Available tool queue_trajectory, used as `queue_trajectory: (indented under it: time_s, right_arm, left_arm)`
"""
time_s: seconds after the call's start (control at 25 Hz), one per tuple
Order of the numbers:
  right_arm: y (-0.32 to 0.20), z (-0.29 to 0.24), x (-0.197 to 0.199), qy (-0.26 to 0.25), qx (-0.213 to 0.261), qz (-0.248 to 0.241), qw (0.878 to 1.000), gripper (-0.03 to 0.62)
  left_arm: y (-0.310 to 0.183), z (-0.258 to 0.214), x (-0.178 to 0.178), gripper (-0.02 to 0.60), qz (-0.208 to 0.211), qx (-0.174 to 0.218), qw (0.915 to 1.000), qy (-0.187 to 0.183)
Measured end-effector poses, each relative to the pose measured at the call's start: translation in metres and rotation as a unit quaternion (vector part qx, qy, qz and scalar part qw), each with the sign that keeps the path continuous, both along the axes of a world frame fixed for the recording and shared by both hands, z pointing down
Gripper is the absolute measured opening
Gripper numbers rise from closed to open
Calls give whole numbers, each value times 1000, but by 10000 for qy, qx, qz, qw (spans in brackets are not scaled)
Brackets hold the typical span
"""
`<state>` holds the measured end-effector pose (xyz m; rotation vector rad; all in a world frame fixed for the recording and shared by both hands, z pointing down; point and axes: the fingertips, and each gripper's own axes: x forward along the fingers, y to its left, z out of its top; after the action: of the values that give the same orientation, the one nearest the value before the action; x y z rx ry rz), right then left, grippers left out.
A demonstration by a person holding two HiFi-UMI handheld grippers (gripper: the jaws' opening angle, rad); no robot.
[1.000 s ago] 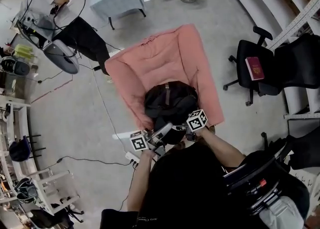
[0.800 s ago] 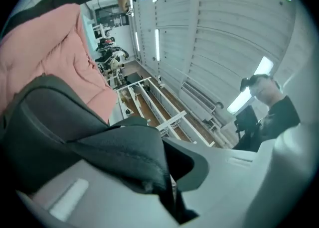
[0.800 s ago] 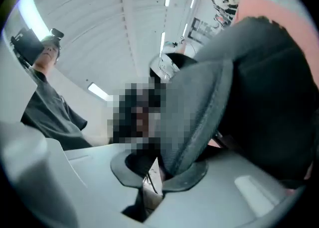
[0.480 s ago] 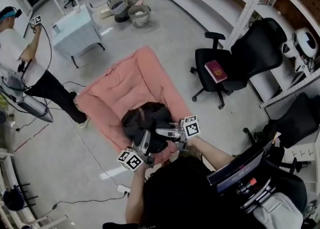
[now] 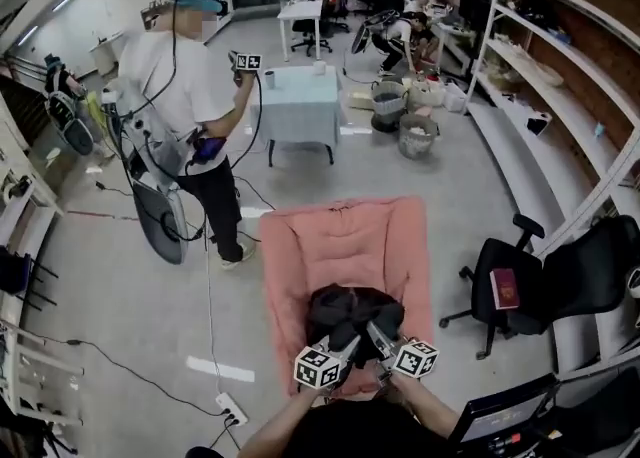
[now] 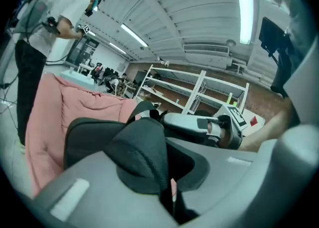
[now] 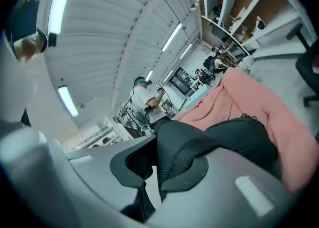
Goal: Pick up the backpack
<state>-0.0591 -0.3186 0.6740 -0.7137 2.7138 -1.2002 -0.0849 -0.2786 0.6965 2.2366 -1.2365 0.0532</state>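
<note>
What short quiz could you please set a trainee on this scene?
1. True or false: the cushion under the backpack is pink.
2. What is the left tool shut on? A) a strap B) a cup C) nothing
3. Fill in: the red book lies on a ____.

Key: 1 true; 2 A; 3 chair.
</note>
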Motion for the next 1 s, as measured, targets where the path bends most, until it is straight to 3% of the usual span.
queue_trajectory:
  time_s: [0.28, 0.72, 1.0]
  right_arm:
    - [45, 7, -12, 925, 696, -622, 9913, 52]
    - [43, 34, 3, 2041, 1347, -584, 9679, 52]
    - [50, 39, 4, 2426, 1364, -513, 9591, 54]
  left_arm:
    - [14, 3, -29, 15, -491, 170, 9960, -721]
    - [8, 24, -36, 49, -733, 393, 9816, -1720]
    - [13, 23, -41, 49, -712, 381, 9770, -1973]
